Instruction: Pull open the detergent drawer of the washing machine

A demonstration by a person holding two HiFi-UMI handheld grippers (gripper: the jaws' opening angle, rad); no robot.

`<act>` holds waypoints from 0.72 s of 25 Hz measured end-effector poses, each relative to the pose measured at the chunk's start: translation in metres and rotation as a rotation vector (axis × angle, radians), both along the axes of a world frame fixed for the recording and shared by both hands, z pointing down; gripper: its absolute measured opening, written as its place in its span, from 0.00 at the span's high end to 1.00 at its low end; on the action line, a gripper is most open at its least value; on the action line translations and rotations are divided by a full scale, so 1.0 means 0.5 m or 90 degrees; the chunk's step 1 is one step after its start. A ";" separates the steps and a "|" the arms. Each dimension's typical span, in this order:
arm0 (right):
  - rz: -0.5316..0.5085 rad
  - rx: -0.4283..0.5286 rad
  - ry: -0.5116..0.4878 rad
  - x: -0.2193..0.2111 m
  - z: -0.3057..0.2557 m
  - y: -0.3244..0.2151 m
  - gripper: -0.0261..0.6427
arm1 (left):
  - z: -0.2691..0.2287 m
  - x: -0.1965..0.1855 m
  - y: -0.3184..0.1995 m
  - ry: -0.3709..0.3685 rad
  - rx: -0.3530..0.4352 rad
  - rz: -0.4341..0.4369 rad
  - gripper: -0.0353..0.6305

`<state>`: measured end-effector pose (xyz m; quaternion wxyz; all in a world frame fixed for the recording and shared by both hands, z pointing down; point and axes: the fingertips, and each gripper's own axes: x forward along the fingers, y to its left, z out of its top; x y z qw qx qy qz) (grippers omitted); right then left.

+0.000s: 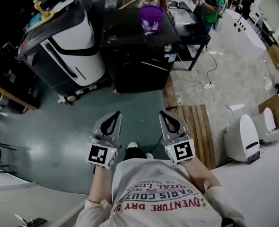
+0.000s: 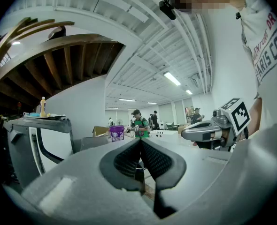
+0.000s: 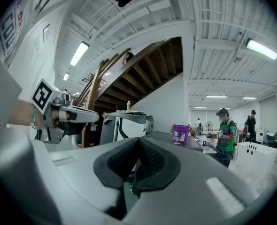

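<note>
A black box-shaped machine (image 1: 139,46) stands on the floor ahead of me, with a purple bucket (image 1: 152,18) on its top. Its front faces me, and I cannot make out a detergent drawer on it. My left gripper (image 1: 115,116) and right gripper (image 1: 164,115) are held level side by side well short of the machine, both shut with nothing between the jaws. In the left gripper view the pads of the left gripper (image 2: 139,142) meet, with the purple bucket (image 2: 116,133) far beyond. The right gripper view shows the right gripper (image 3: 138,142) shut and empty too.
A white and black appliance (image 1: 68,41) stands left of the black machine. A wooden pallet (image 1: 196,126) and loose cables (image 1: 201,86) lie on the floor to the right. White housings (image 1: 243,136) sit at the far right. People (image 1: 210,4) stand by tables behind.
</note>
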<state>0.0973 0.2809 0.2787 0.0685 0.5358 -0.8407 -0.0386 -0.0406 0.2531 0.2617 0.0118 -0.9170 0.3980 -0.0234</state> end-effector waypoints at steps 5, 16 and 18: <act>-0.001 0.005 0.020 0.014 0.018 -0.008 0.96 | 0.003 0.003 -0.009 0.004 0.004 0.003 0.96; 0.006 0.006 -0.006 0.026 0.012 -0.018 0.96 | -0.015 0.016 -0.008 0.044 0.009 0.004 0.82; 0.004 0.002 -0.006 0.031 0.016 -0.015 0.96 | -0.012 0.020 -0.010 0.061 -0.001 0.001 0.57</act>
